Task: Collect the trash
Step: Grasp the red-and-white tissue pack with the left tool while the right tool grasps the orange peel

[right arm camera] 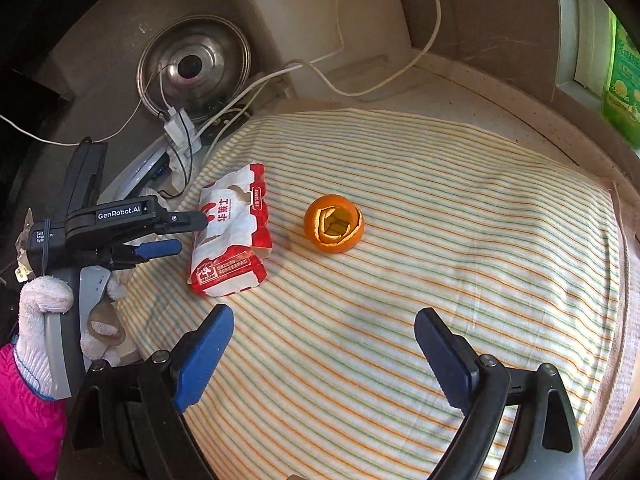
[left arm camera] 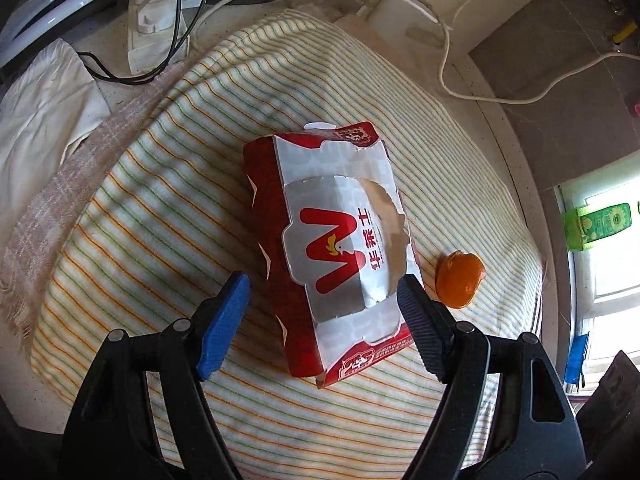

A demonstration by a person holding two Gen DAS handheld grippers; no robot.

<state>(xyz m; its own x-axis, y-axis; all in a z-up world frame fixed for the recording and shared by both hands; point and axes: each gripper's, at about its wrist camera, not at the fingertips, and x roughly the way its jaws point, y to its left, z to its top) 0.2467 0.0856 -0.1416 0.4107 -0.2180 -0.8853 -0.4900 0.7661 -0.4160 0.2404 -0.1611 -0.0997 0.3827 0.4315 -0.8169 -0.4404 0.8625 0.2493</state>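
Jaws apart on both grippers; we judge the left gripper [left arm camera: 322, 296] may crush the torn carton [left arm camera: 332, 248] at frame centre.

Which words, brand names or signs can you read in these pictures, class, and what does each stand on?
"GenRobot.AI": on the black left hand-held gripper.
"华莱士" with a big red "W": on the torn red-and-white paper food box.
Small print on the box's red end panels: too small to read.
Green carton by the window: blurred.

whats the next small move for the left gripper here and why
Probably ease the left gripper forward and close on the red and white carton: its open fingers already straddle the carton's near end on the striped cloth, not yet pinching it.
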